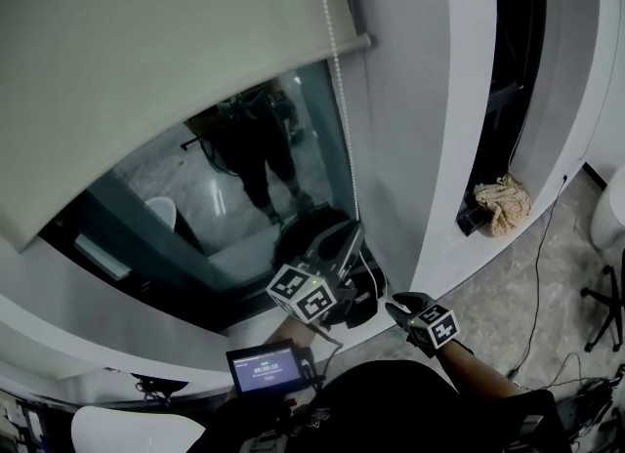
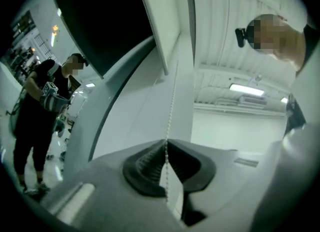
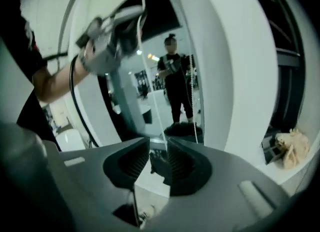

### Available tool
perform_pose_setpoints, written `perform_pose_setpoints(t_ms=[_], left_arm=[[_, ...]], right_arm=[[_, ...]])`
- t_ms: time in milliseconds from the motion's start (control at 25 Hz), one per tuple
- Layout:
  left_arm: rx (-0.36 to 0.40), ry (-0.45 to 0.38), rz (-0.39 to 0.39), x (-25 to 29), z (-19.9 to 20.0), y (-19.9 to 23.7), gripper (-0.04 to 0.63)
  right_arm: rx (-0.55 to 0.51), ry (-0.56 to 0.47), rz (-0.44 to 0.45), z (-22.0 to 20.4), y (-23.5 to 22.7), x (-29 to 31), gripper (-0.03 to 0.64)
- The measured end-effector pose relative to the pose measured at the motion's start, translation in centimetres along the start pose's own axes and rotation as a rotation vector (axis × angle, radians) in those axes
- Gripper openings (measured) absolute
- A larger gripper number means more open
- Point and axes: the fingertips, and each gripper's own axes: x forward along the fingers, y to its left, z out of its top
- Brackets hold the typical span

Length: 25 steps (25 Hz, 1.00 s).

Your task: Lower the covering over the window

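- Roller blind: partly lowered; covers the upper left of the window, with the lower pane bare and reflecting a standing person.
- Bead chain: hangs down the right edge of the window, beside the white pillar.
- Left gripper: jaws closed together on the bead chain, which runs taut upward from the pads; raised at the window's lower right corner.
- Right gripper: jaws apart, nothing between the pads; held nearer and to the right of the left gripper, clear of the chain.
- Crumpled cloth: lies on a ledge at far right.
- Small lit screen: near edge, below the left gripper.
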Motion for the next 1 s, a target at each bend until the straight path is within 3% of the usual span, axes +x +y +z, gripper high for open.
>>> perform_pose_setpoints(t_ms=[80,160,320,440,680,880,1000], left_arm=[[-0.032,0.082,0.038,-1.2,-4.3,1.7,0.012],[-0.083,0.173,0.076,-2.3,-8.8,3.1,0.012],[-0.15,0.309,0.115,-4.4,-15.5,3.7,0.013],[-0.159,0.377,0.106,-5.9,-18.4,3.0,0.014],[-0.141,0.483,0.068,-9.2,-22.3,1.1,0.011],[-0.161,0.495,0.051,-9.8,-22.7,0.1,0.01],[-0.17,0.492,0.045,-9.3,-22.2,-0.1,0.01]], right_arm=[[0.08,-0.15,-0.011,4.1,-0.9,-1.8,0.103],[0.077,-0.268,-0.023,8.7,-1.4,-3.7,0.103],[-0.051,-0.465,-0.006,19.1,0.0,-8.7,0.1],[-0.16,-0.613,0.027,27.5,2.6,-12.8,0.098],[-0.297,-0.696,0.062,41.0,7.6,-18.1,0.097],[-0.281,-0.762,0.161,51.6,10.9,-21.2,0.114],[-0.338,-0.796,0.225,57.9,12.6,-22.7,0.133]])
